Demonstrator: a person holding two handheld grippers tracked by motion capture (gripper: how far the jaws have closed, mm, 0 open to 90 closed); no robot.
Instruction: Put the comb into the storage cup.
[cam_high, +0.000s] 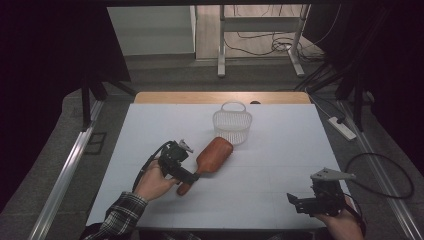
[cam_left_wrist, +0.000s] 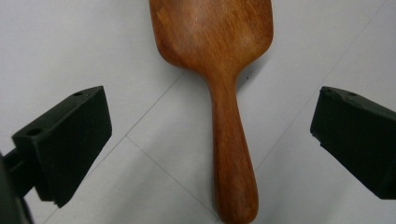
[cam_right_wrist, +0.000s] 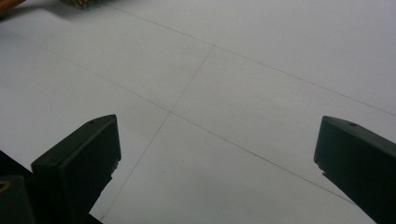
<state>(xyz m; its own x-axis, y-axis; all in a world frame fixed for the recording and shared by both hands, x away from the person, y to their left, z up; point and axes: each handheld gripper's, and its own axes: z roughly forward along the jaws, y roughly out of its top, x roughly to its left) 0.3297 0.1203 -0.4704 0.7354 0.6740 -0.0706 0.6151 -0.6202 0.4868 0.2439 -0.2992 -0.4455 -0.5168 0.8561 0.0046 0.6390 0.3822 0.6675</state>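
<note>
A brown wooden hairbrush (cam_high: 213, 155) lies back up on the white table (cam_high: 280, 150), its handle pointing toward the front left. My left gripper (cam_high: 190, 176) hovers open right over that handle. In the left gripper view the handle of the hairbrush (cam_left_wrist: 232, 149) runs up between the two spread jaws, touching neither, with my left gripper (cam_left_wrist: 210, 135) wide open around it. My right gripper (cam_high: 296, 201) rests open near the front right corner. In the right gripper view my right gripper (cam_right_wrist: 217, 158) has only bare table between its jaws, and the brush's bristles (cam_right_wrist: 83, 3) peek in at the top left.
A white mesh basket (cam_high: 232, 125) with a handle stands just behind the brush head. A wooden strip (cam_high: 222, 97) borders the table's far edge. Cables and a power strip (cam_high: 342, 128) lie on the floor to the right. Metal frame legs (cam_high: 221, 45) stand beyond.
</note>
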